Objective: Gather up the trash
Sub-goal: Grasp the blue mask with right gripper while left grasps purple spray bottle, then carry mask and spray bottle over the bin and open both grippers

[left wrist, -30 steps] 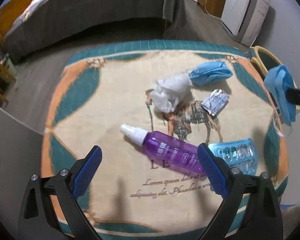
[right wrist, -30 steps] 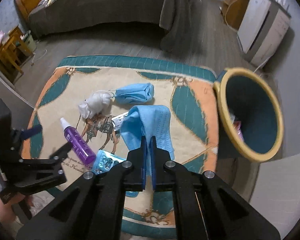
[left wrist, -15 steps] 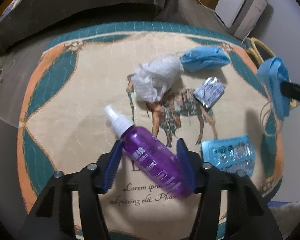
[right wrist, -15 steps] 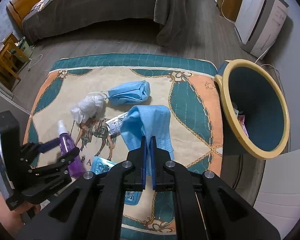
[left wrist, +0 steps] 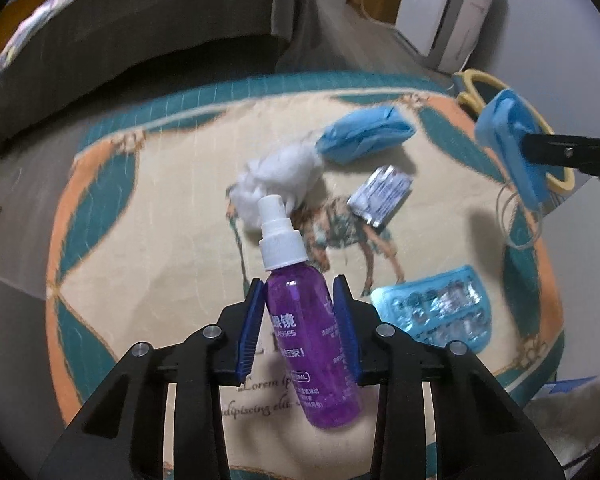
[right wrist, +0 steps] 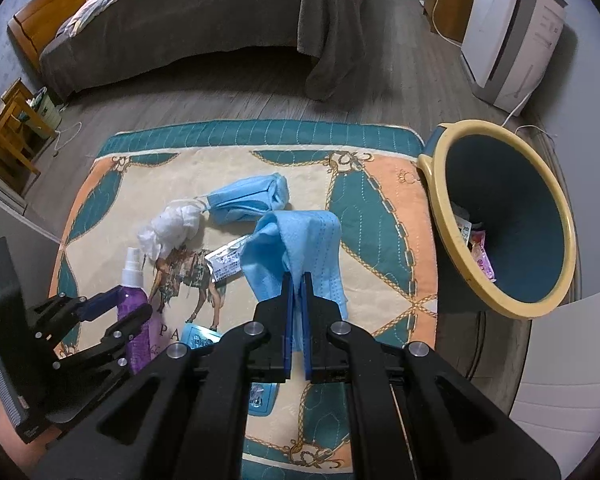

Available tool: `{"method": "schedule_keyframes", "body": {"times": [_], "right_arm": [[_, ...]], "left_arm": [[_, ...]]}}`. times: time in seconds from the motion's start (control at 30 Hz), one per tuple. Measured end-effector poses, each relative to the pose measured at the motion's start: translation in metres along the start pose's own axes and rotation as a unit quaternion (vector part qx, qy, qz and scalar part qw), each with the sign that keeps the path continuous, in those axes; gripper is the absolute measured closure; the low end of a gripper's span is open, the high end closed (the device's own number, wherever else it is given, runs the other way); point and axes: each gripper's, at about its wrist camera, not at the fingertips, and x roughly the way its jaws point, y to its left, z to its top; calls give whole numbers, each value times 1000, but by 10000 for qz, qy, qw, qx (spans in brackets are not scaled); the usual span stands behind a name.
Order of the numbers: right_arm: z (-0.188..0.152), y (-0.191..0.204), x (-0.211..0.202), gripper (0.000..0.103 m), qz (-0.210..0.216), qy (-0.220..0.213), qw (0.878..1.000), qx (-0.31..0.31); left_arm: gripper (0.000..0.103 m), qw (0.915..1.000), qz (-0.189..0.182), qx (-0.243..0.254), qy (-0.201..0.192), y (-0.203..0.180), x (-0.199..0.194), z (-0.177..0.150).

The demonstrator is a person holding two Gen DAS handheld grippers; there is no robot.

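On the rug [left wrist: 140,264], the left gripper [left wrist: 299,320] is closing its jaws on the purple spray bottle [left wrist: 308,320], pads against its sides. The right gripper [right wrist: 297,312] is pinched tight on a blue face mask [right wrist: 300,248], left of the bin [right wrist: 540,292].

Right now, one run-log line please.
left gripper: closing on purple spray bottle | right gripper: shut on blue mask | bin: not reached
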Motion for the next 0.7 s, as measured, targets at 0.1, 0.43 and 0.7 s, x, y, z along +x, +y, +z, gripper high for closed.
{"method": "schedule_keyframes", "body": {"times": [0.1, 0.43, 0.7], "right_arm": [[2, 0, -4, 100, 9, -76, 10000, -1], [9, -3, -18, 100, 115, -332, 9993, 131], [20, -15, -38, 100, 233, -613, 9974, 312]], "left_arm": [[67, 9995, 64, 212, -220, -7, -10, 6], [68, 9946, 186, 628, -801, -26, -43, 27], [68, 9889, 169, 849, -1210, -38, -72, 44]]}}
